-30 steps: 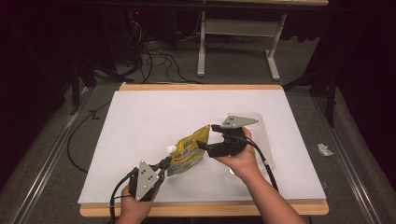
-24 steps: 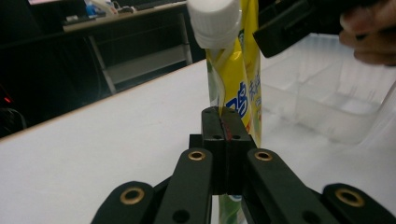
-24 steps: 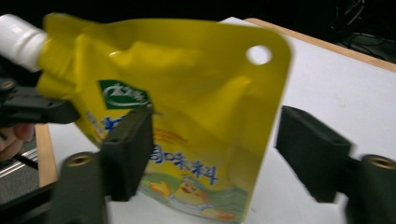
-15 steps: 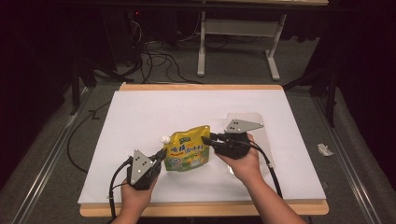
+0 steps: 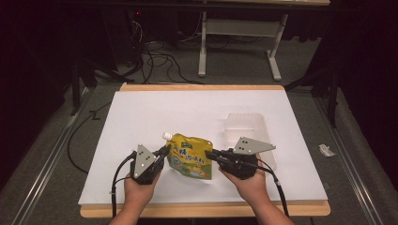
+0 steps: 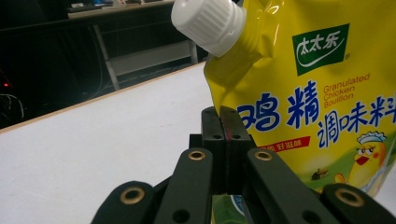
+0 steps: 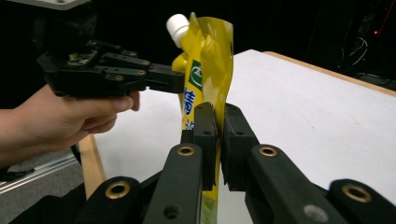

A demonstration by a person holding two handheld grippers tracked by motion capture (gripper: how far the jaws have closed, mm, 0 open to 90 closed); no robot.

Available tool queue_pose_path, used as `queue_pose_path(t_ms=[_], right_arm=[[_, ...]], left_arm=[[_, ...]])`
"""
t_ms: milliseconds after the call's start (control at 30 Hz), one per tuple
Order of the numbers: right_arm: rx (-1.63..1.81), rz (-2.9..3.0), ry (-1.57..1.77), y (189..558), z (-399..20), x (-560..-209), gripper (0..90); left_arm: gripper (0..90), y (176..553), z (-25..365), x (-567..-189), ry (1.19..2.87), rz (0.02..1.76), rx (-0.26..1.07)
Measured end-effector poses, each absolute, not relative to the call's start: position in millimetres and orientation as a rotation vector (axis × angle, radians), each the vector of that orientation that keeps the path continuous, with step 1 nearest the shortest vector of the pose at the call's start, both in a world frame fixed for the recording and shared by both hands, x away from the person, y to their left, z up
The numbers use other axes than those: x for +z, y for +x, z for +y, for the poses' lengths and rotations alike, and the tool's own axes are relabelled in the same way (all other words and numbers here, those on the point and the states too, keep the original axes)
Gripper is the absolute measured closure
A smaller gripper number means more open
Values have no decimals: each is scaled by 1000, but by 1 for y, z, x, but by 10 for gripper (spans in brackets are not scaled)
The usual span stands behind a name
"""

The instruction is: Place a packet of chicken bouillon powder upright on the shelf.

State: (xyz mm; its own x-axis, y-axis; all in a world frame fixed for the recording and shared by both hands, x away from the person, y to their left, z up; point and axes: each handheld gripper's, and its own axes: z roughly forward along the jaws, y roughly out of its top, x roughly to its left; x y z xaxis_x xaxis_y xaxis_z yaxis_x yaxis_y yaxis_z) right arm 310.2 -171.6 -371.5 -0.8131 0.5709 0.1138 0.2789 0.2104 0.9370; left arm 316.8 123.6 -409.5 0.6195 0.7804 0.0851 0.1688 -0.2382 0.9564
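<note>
the pouch (image 5: 190,161) is bright yellow, with a white ribbed cap (image 6: 208,23). on its front sits a dark green label with white characters, large blue characters below it, small orange lettering beside them, a thin red strip, and a yellow cartoon chick in a white hat over a green patch. the left gripper (image 5: 162,152) and the right gripper (image 5: 210,154) are black with brass-coloured rivets, each topped by a grey plate. the table (image 5: 141,112) is plain white with a light wood edge. the tray (image 5: 246,126) is clear and whitish.
</note>
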Motion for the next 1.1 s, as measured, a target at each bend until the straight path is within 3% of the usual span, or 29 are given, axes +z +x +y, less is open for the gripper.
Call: queue_pose_path(t_ms=[267,400,433,600,1000,1100], right_arm=[[1660,2230,806,303,-173,-387,858],[1644,2247,808,301,-171,-392,802],[1632,2255,817,301,-168,-395,752],[1617,2267,872,304,-162,-401,705],[1522,2310,927,310,-144,-414,708],[1500,2320,927,310,-142,-417,717]], left_arm=[[899,315,120,-415,1753,762,668],[876,315,122,-414,1743,778,653],[848,315,124,-414,1735,793,639],[753,312,132,-418,1727,817,593],[491,318,167,-429,1780,945,601],[434,317,169,-434,1829,990,553]])
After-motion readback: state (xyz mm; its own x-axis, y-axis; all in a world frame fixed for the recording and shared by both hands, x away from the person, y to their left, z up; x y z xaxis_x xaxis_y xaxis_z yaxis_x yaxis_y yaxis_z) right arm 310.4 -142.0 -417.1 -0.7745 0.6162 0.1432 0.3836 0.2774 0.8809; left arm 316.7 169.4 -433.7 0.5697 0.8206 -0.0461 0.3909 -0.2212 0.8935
